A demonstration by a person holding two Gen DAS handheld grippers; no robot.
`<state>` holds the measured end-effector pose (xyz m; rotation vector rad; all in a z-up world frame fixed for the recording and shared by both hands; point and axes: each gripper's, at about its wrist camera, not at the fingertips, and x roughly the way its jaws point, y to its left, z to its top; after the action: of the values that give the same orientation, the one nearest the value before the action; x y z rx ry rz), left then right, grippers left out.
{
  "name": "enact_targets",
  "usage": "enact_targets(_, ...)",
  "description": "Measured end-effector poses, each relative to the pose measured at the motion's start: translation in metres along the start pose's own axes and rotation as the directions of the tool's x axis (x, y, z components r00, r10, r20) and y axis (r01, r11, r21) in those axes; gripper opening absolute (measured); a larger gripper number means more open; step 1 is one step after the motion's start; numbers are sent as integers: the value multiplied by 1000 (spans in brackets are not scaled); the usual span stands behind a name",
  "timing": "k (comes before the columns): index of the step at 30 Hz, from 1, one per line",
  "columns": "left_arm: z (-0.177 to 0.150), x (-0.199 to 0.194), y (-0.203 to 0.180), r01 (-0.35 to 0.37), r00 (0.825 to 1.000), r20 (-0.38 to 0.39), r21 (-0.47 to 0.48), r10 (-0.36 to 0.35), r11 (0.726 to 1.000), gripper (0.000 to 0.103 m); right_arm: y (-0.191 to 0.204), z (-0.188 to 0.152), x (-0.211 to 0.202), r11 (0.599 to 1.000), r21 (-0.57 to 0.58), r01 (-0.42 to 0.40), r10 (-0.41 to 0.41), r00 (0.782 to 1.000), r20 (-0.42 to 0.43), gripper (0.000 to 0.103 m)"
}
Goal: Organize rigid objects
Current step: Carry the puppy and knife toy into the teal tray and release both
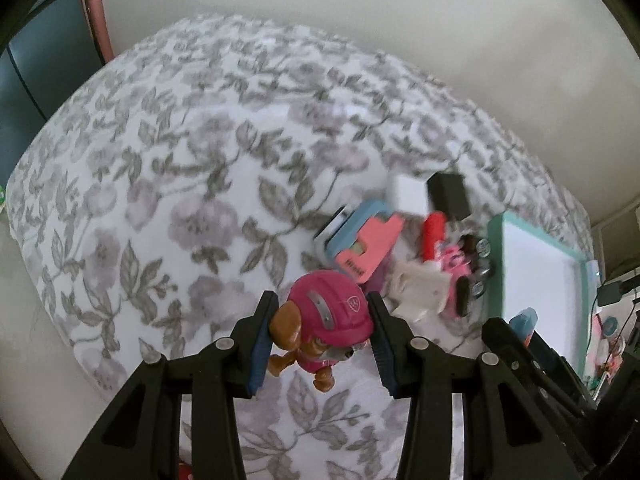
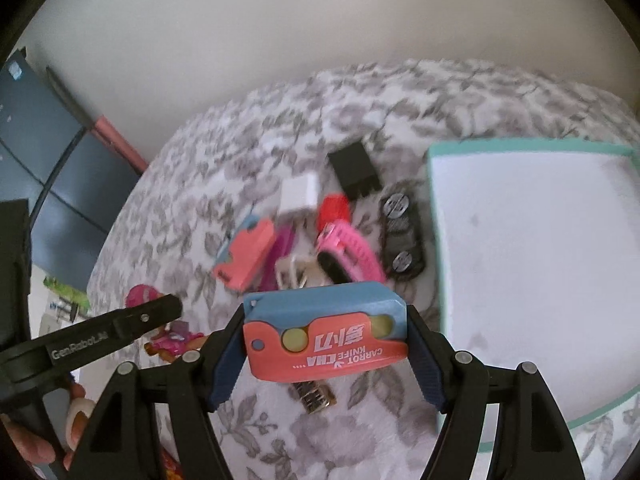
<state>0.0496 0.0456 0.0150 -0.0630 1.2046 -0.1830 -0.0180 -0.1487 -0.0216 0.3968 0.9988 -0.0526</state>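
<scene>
My left gripper [image 1: 322,305] is shut on a toy pup figure [image 1: 328,322] in a pink helmet, held above the flowered bedspread [image 1: 180,200]. In the right wrist view my right gripper [image 2: 326,316] is shut on a blue and coral toy carrot knife [image 2: 324,340], its pads on the two short ends. A teal-rimmed white tray [image 2: 430,200] lies right of it. The left gripper's finger [image 2: 152,314] with the pup figure [image 2: 140,296] shows at the lower left of that view.
A pile sits left of the tray: a second coral knife [image 2: 246,256], a white charger [image 2: 298,194], a black block [image 2: 354,174], a red cylinder [image 2: 334,206], a pink watch strap [image 2: 352,256], a black strip with metal discs [image 2: 400,232]. A small gold-brown piece [image 2: 314,398] lies below.
</scene>
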Motion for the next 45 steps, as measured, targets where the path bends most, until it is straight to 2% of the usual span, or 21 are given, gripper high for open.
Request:
enact_targets(5,13,-6,-37,17,1000,17,62,-18,998,46,-19,8,-15,997,59,53,-54,998,24,75)
enact_targets(11,14,0,-90,51,999,-2,136,-51,989,46,-51,13,-27,977,108,185,-189,982,27,75)
enact_targets(17,10,20,-142,126,992,-30,176,-123,976,46,-103,9,-27,944,256,208,-211,977,-15,75)
enact_targets(23,-4,38,-192,206,979,-55,259,-198,944,46,-144,5,-31,887,316,336,-342,939,-37,75)
enact_targets(27,-11,51,-211,272,962,-107,279,-252,921,46,-173,0,-41,826,373,422,-439,897,-42,75)
enact_targets(28,-12,52,-216,285,958,-111,287,-263,915,46,-180,-1,-44,813,384,438,-459,888,-42,75)
enact_targets(29,-15,52,-218,291,957,-111,297,-270,910,46,-186,-2,-47,811,401,427,-449,893,-42,75)
enact_targets(33,-21,52,-227,327,945,-118,327,-305,887,46,-208,-10,-61,749,447,489,-526,849,-47,75)
enact_targets(36,-26,57,-232,345,939,-136,342,-317,874,46,-218,-14,-67,716,468,518,-561,826,-56,75)
enact_targets(40,-32,65,-234,354,935,-159,346,-318,869,46,-224,-18,-60,713,453,535,-566,821,-78,75)
enact_targets(45,-40,78,-238,318,947,-171,379,-272,869,46,-221,-21,-44,737,408,539,-551,828,-100,75)
